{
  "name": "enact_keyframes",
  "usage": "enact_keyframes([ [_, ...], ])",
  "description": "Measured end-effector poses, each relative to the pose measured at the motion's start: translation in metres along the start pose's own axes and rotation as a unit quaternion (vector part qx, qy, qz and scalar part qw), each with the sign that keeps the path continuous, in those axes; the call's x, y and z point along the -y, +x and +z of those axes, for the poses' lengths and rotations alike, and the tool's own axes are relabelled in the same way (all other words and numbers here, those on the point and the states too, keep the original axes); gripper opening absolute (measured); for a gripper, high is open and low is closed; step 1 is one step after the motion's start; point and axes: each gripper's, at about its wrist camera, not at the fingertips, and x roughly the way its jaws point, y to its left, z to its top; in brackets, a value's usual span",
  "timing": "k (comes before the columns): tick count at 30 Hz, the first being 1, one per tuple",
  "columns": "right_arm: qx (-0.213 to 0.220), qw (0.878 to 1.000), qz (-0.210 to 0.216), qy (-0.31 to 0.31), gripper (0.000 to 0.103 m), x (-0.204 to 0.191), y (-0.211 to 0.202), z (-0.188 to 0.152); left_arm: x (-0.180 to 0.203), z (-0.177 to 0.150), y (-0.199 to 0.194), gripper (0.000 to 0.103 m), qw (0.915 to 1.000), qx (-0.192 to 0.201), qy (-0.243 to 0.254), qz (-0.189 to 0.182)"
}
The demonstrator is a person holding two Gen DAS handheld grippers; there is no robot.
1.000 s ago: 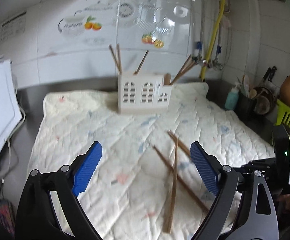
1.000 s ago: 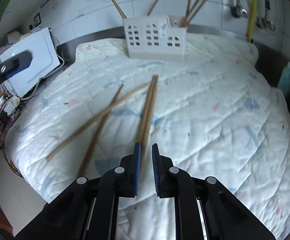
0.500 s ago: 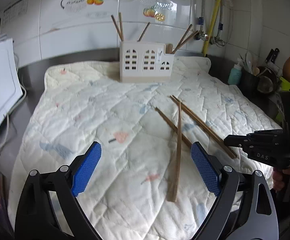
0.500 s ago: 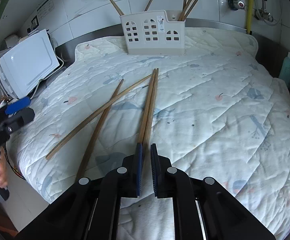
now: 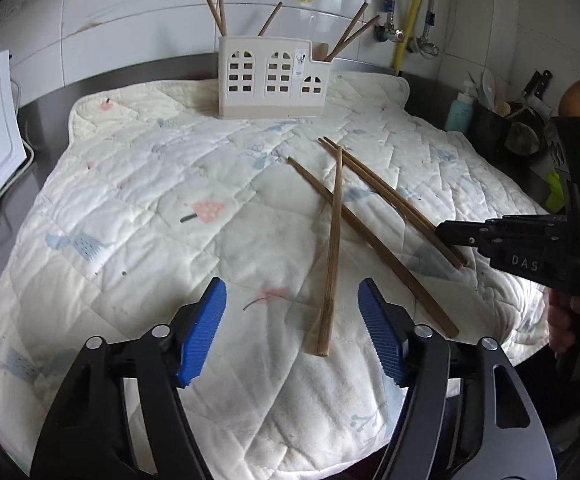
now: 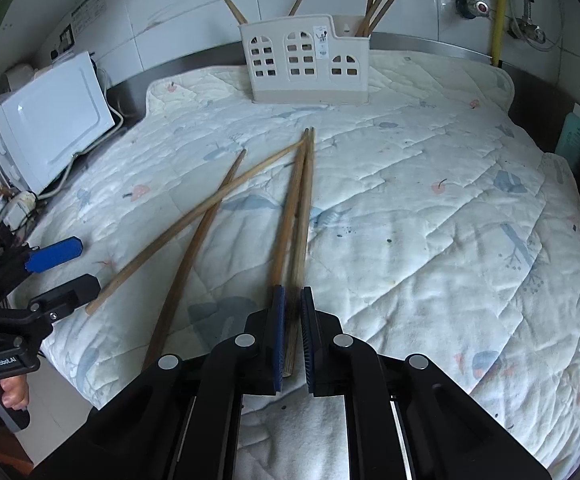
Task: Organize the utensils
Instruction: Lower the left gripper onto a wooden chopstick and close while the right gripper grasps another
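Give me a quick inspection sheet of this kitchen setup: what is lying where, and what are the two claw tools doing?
Surface: quilted mat spread over a steel counter.
Job's things: white utensil holder at the back with chopsticks standing in it; four loose chopsticks on the mat, two crossing, two side by side.
Clutter: teal bottle, dark pots at the right edge.
Grippers: left gripper open, above the mat; right gripper shut on the chopstick pair.
Cables: white cord beside the white appliance.
Surroundings: tiled wall with fruit stickers, yellow pipe.
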Motion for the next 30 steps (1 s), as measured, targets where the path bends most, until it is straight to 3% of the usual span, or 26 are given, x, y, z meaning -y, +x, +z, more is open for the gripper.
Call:
enact_keyframes([
  [4, 0.006, 1.000, -0.011, -0.011, 0.008, -0.003, 0.002, -0.001, 0.002, 0.000, 0.003, 0.061, 0.9999, 0.002, 0.001, -0.012],
  [10, 0.011, 1.000, -0.007, -0.006, 0.008, -0.001, 0.001, -0.001, 0.010, 0.000, 0.016, 0.036, 0.9995, -0.003, 0.016, -0.026],
  [14, 0.014, 1.000, -0.004, -0.004, 0.008, -0.001, -0.001, -0.003, 0.015, -0.001, 0.022, 0.026, 0.9991, 0.002, 0.024, -0.035],
  [24, 0.024, 1.000, 0.003, 0.002, 0.008, 0.001, 0.001, -0.004, 0.018, -0.006, 0.026, 0.020, 0.9987, 0.013, 0.026, -0.043],
  [26, 0.025, 1.000, 0.003, 0.005, 0.007, 0.002, -0.001, -0.004, 0.018, -0.007, 0.026, 0.010, 0.9991, 0.012, 0.027, -0.031],
  [30, 0.038, 0.999, -0.003, 0.001, 0.007, 0.002, -0.012, -0.001, 0.018, -0.004, 0.026, 0.006, 0.9997, 0.016, 0.017, -0.011],
])
